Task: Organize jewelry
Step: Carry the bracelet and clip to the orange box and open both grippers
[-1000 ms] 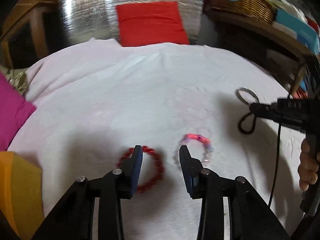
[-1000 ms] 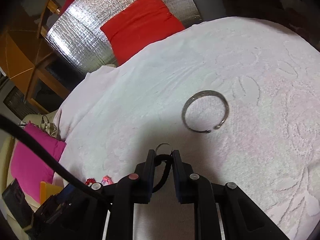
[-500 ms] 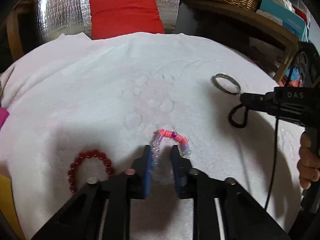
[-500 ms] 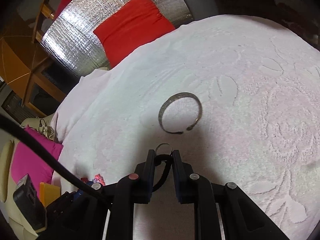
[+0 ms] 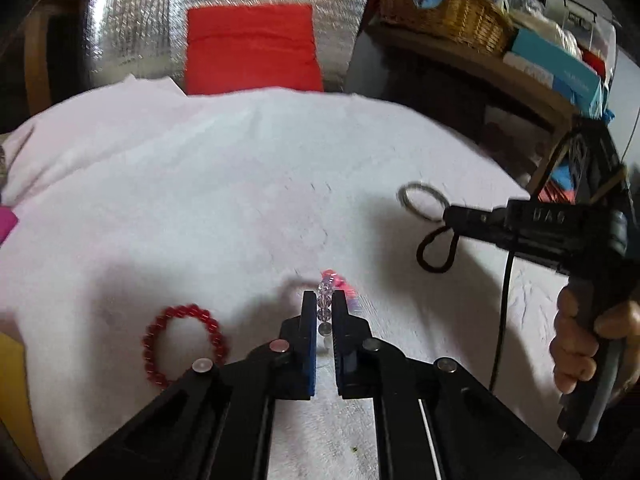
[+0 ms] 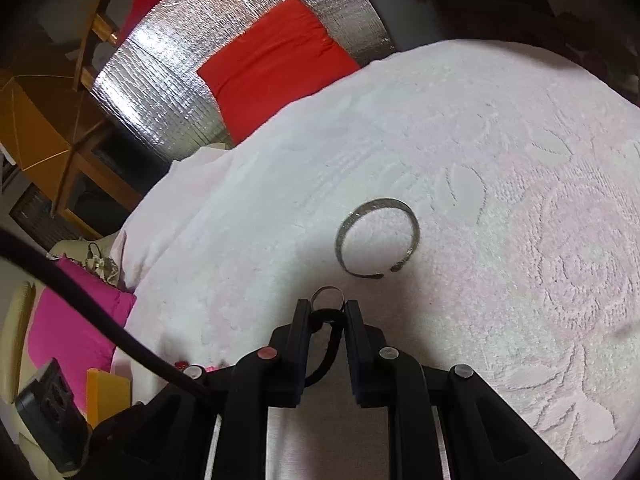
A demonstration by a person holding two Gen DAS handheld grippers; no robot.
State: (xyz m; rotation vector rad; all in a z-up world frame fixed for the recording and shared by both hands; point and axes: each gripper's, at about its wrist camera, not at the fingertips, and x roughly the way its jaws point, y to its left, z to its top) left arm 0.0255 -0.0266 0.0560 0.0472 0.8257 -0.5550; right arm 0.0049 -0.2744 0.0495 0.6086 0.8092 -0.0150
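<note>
In the left wrist view my left gripper (image 5: 324,300) is shut on a bracelet of clear, pink and purple beads (image 5: 325,307), which sticks up between the pads. A red bead bracelet (image 5: 185,345) lies on the white towel (image 5: 200,220) to its left. My right gripper (image 6: 327,310) is shut on a black cord loop (image 6: 326,356) with a small metal ring (image 6: 328,294) at its tip. That cord loop (image 5: 438,250) hangs under the right gripper (image 5: 450,216) in the left wrist view. A silver open bangle (image 6: 378,238) lies flat just beyond it.
A red cushion (image 5: 250,48) leans on a silver foil panel (image 5: 132,20) behind the towel. A shelf with a wicker basket (image 5: 444,12) and boxes stands at the right. A pink cushion (image 6: 68,324) and a yellow object (image 6: 108,396) lie left. A hand (image 5: 580,344) holds the right gripper.
My left gripper moved right from the red bracelet to the clear and pink one and shut on it, and that bracelet now stands up edge-on. The right gripper has kept hold of the cord.
</note>
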